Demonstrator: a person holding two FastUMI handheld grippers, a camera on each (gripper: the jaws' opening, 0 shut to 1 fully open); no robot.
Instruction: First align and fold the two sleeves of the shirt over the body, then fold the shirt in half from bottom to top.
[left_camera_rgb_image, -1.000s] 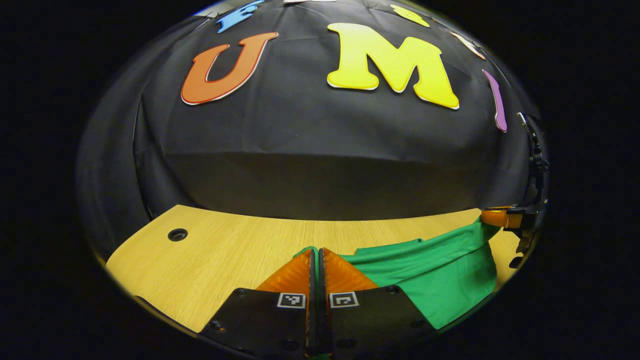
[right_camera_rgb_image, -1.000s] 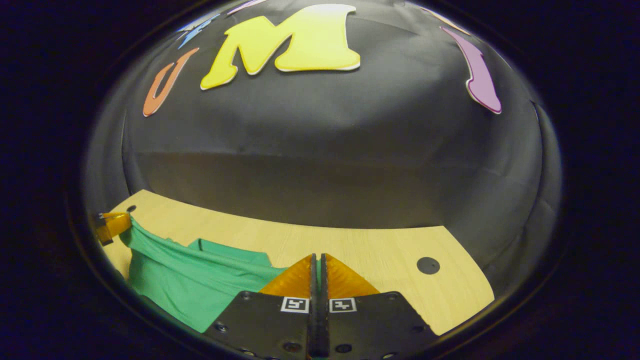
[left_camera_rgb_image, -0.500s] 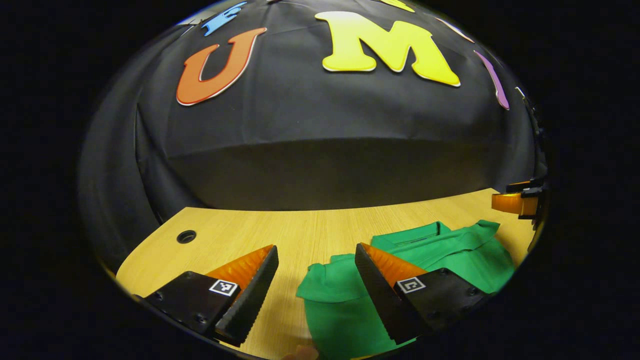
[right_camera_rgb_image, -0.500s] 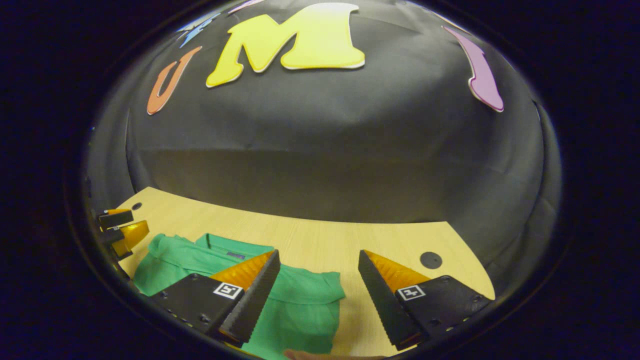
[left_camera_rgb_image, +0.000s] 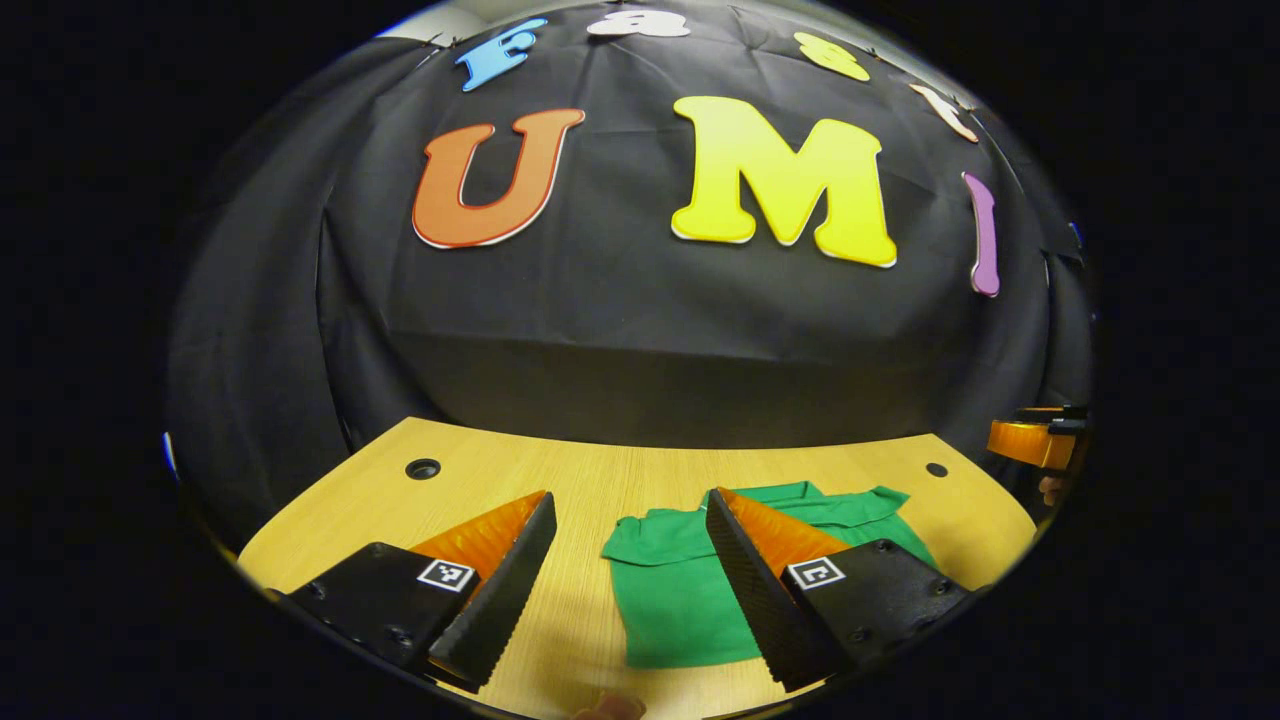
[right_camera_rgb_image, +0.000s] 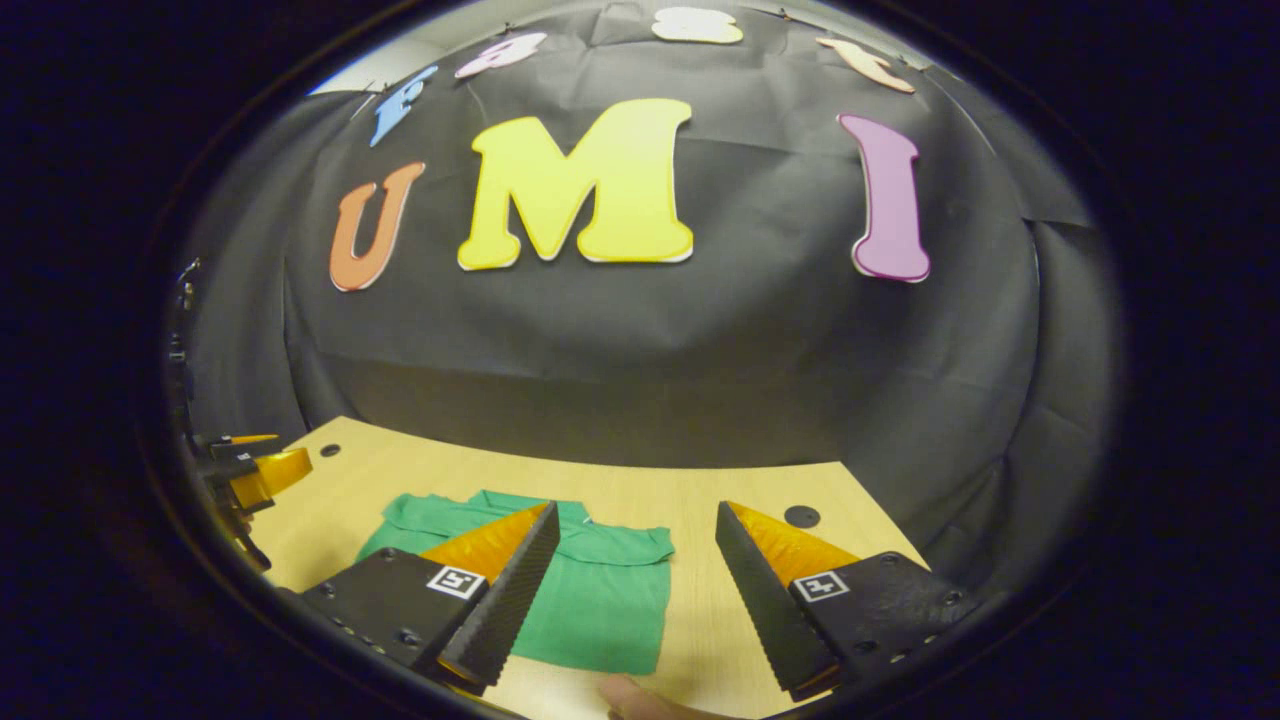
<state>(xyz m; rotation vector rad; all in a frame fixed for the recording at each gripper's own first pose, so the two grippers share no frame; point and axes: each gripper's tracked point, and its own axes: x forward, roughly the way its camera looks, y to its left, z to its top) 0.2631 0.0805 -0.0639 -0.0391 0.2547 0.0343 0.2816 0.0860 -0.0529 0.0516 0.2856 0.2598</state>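
Both grippers have let go and drawn back from the green shirt (left_camera_rgb_image: 680, 600), which a second ago hung clamped between their fingers. It now lies folded flat on the wooden table (left_camera_rgb_image: 480, 490). The left gripper (left_camera_rgb_image: 630, 590) stands with fingers wide apart, shirt ahead and toward its right finger. The right gripper (right_camera_rgb_image: 632, 590) is likewise spread, shirt (right_camera_rgb_image: 600, 590) ahead by its left finger

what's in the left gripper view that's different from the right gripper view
Left gripper view: the left tool open up close, with the right tool far off at the right edge. Right gripper view: the right tool open up close, with the left tool far off at the left edge. Both: the folded green shirt lying flat on the wooden table.
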